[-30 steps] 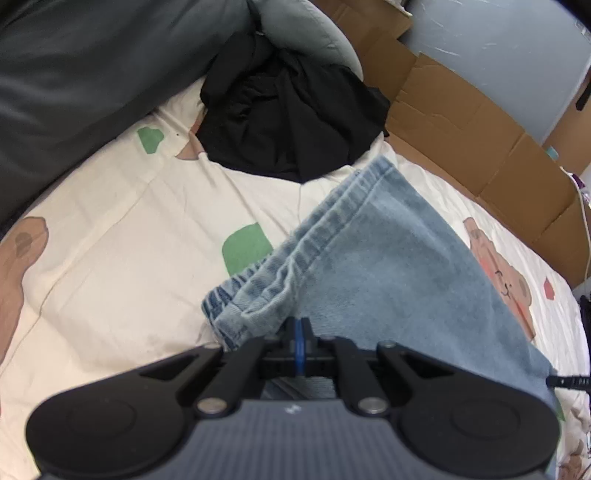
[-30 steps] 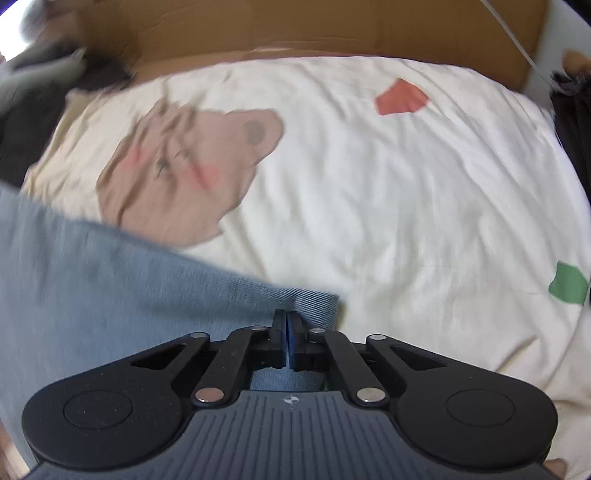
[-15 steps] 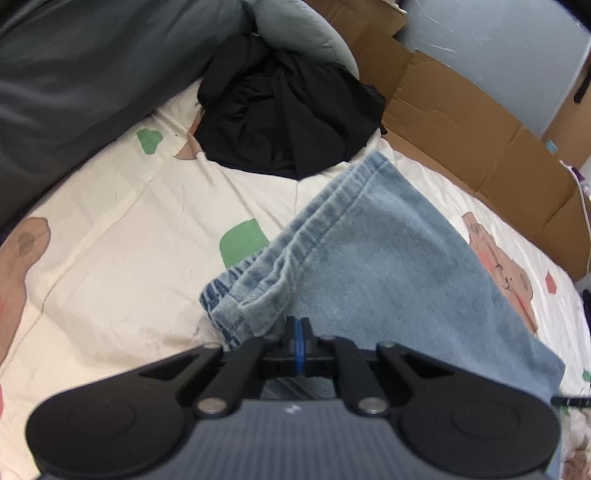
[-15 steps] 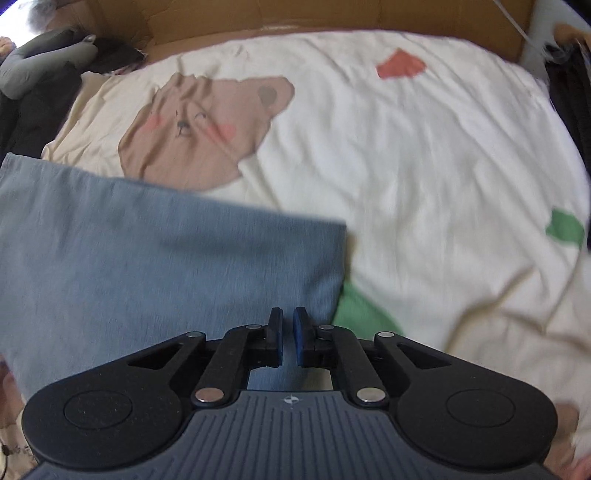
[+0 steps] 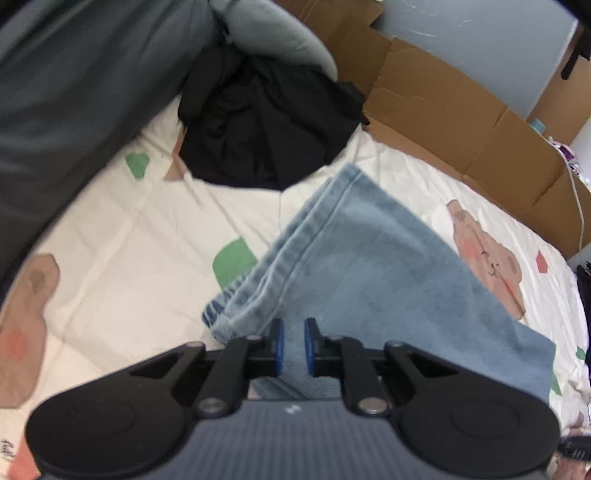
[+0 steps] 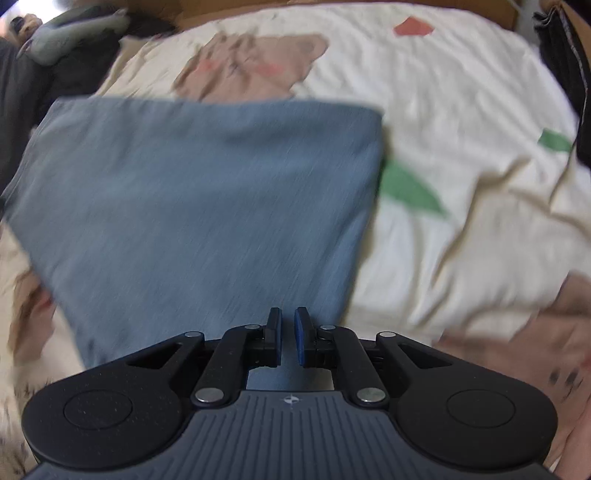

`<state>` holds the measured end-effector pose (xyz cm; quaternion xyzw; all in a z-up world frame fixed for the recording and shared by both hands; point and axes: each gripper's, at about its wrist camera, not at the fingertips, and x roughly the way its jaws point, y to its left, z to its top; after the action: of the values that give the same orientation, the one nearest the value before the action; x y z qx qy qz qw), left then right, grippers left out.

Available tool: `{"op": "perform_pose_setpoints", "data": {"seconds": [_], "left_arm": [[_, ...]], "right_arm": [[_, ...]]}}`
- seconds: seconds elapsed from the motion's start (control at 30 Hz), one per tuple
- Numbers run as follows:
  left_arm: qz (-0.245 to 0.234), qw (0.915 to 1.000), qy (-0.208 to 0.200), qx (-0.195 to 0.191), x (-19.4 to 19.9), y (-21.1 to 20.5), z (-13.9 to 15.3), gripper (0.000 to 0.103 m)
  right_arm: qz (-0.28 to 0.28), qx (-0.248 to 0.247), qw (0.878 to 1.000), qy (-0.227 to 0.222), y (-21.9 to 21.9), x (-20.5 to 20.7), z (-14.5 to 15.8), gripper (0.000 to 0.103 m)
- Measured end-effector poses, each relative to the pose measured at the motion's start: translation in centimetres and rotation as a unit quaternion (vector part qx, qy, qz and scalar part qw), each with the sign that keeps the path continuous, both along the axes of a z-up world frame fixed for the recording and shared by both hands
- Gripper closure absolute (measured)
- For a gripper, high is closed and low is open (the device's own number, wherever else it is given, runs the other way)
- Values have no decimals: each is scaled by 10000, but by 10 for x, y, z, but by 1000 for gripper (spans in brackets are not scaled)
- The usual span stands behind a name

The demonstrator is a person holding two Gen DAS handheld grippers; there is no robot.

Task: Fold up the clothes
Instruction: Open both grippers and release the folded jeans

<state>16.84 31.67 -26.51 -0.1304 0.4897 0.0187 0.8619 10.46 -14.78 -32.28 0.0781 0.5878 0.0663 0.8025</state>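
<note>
Left wrist view: folded jeans [image 5: 369,266] lie flat on the bed [image 5: 110,258] ahead of both tools, left tool [image 5: 293,345] and right tool [image 6: 287,336] slightly spread, gripping nothing; a black garment [image 5: 266,125] beyond lies crumpled.

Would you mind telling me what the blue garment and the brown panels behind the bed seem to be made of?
Blue garment: likely washed denim, matte, with puckered double-stitched hems. Brown panels: most likely cardboard, dull brown, creased along flap folds.

cream bear-print bedsheet [image 5: 110,236], flattened cardboard [image 5: 461,122] along the wall, grey pillow [image 5: 273,33]
</note>
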Motion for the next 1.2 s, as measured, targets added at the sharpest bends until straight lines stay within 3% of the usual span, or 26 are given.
{"op": "perform_pose_setpoints", "data": {"seconds": [0.33, 0.37, 0.4, 0.47, 0.53, 0.67, 0.87, 1.2], "left_arm": [[-120, 9996, 202, 170, -10, 3, 52, 75], [-159, 9993, 234, 226, -10, 3, 57, 68], [-216, 9990, 260, 281, -9, 3, 63, 60], [-357, 9981, 284, 425, -6, 4, 77, 51], [-468, 9968, 278, 579, -1, 5, 96, 49], [-524, 9959, 174, 723, 13, 10, 143, 33], [-386, 9977, -16, 564, 34, 8, 209, 26], [-696, 9945, -351, 704, 60, -43, 311, 17]], "right_arm": [[-298, 207, 9993, -111, 2, -59, -9, 86], [-322, 224, 9992, -49, 1, -61, -10, 81], [-340, 239, 9991, 15, -1, -63, -10, 67], [23, 86, 9996, 265, 1, -68, -13, 53], [154, 232, 9988, 395, -5, -74, -12, 54], [-188, 678, 9975, -58, -27, -86, 13, 54], [-458, 985, 9929, -475, -40, -78, 57, 54], [-528, 1176, 9864, -1016, -59, -82, 114, 53]]}}
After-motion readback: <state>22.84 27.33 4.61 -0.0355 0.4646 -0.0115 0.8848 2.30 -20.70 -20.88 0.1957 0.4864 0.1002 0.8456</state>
